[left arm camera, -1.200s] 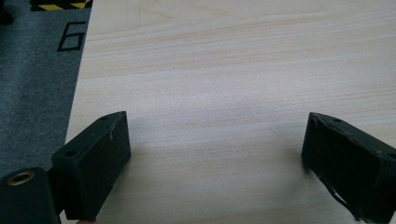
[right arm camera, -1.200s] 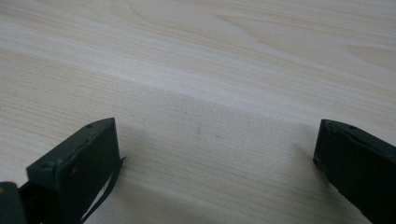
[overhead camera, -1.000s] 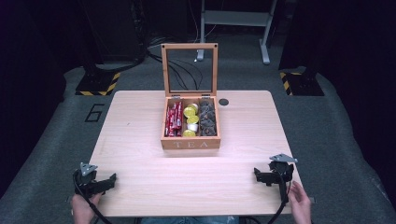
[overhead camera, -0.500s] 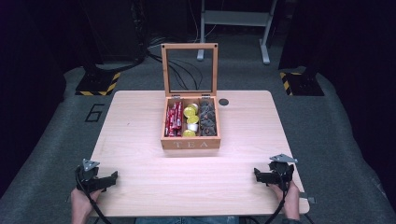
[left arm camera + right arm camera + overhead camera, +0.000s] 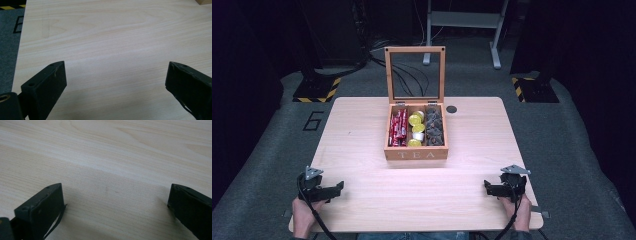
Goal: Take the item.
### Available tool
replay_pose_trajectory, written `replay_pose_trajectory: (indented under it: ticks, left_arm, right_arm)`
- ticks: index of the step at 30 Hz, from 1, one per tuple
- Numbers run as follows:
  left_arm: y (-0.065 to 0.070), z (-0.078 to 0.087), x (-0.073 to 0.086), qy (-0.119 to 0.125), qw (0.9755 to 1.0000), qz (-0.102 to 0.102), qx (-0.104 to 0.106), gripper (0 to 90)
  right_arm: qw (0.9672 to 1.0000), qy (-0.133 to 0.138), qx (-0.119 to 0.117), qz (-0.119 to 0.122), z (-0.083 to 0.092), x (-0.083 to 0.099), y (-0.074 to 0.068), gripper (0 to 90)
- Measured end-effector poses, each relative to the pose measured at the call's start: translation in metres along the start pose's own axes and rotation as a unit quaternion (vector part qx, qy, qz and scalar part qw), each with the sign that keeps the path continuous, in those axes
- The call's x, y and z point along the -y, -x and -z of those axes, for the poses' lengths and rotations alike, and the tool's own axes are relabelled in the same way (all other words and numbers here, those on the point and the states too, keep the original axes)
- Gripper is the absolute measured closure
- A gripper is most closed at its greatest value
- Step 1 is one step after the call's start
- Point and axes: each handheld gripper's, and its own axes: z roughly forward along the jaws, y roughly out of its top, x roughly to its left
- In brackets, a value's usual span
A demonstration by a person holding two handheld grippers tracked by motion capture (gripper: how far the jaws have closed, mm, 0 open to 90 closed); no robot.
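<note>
**Start Position: Both Grippers Parked, Tea Box Open**

Since the earlier frame, little has moved: both grippers stay at the near table corners, and the right hand point(image 5: 518, 212) has drawn slightly back toward the edge.

The left gripper point(image 5: 337, 187) rests near the front left corner, jaws spread wide and empty. The right gripper point(image 5: 488, 187) rests near the front right corner, jaws likewise wide apart, holding nothing. Both gripper views show bare wood between the jaws.

The tea box point(image 5: 416, 152) stands at table centre, well apart from both grippers, lid point(image 5: 415, 74) upright. Its three compartments hold red sachets point(image 5: 398, 127) on the left, yellow capsules point(image 5: 416, 120) in the middle and dark capsules point(image 5: 434, 126) on the right.

Step in hand, as judged: the first reach toward the box. Approach from above the front wall and keep the jaws open until one item is bracketed.

A small black disc point(image 5: 451, 109) lies just beside the box's right rear corner. The upright lid blocks any approach from behind; the table point(image 5: 362, 150) between the grippers and the box is unobstructed.
</note>
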Motion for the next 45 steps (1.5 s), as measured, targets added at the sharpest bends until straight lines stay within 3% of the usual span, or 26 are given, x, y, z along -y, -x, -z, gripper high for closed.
replay_pose_trajectory:
  ticks: [12, 28, 38, 45]
  left_arm:
    - [0.016, 0.007, -0.029, 0.027, 0.9992, -0.027, 0.015, 3.1]
    - [0.037, 0.008, -0.065, 0.032, 0.9970, -0.064, 0.028, 3.1]
    - [0.044, 0.005, -0.083, 0.044, 0.9960, -0.072, 0.029, 3.3]
    - [0.051, 0.002, -0.100, 0.045, 0.9948, -0.081, 0.041, 3.7]
  right_arm:
    - [1.0000, 0.002, 0.000, 0.002, 0.000, 0.000, 0.000, 0.0]
    - [1.0000, 0.002, 0.000, 0.002, 0.000, 0.000, 0.000, 0.0]
    - [1.0000, 0.002, 0.000, 0.002, 0.000, 0.000, 0.000, 0.0]
    - [1.0000, 0.002, 0.000, 0.002, 0.000, 0.000, 0.000, 0.0]
